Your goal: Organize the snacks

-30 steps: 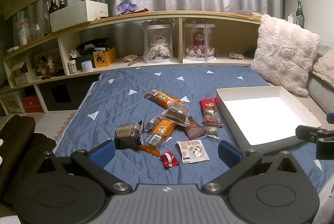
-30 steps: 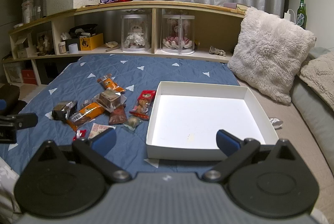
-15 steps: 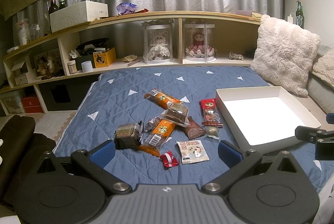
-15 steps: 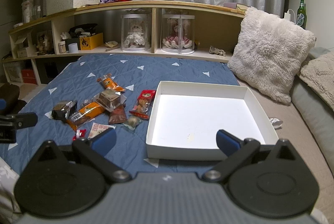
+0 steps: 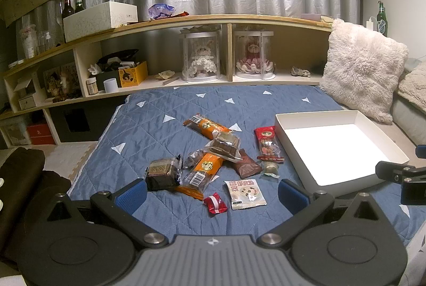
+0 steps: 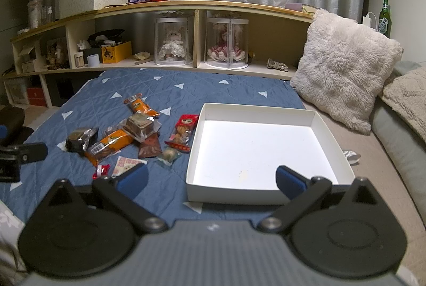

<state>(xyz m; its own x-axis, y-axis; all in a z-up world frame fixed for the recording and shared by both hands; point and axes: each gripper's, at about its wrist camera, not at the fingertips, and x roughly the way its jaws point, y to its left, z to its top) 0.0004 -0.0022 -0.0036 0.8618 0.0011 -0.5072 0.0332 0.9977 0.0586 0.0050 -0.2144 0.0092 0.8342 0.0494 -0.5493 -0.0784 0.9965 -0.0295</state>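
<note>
Across the middle of the left wrist frame, the snacks (image 5: 213, 160) lie scattered on my blue quilt (image 5: 149, 126), the white tray (image 5: 343, 179) just to their right. At the bottom, my left gripper (image 5: 211, 195) hangs with its jaws spread wide, nothing between them. My right gripper (image 6: 210, 179) is likewise spread and holding nothing, low over the tray's (image 6: 234, 198) near wall, snacks (image 6: 138, 137) at centre left.
</note>
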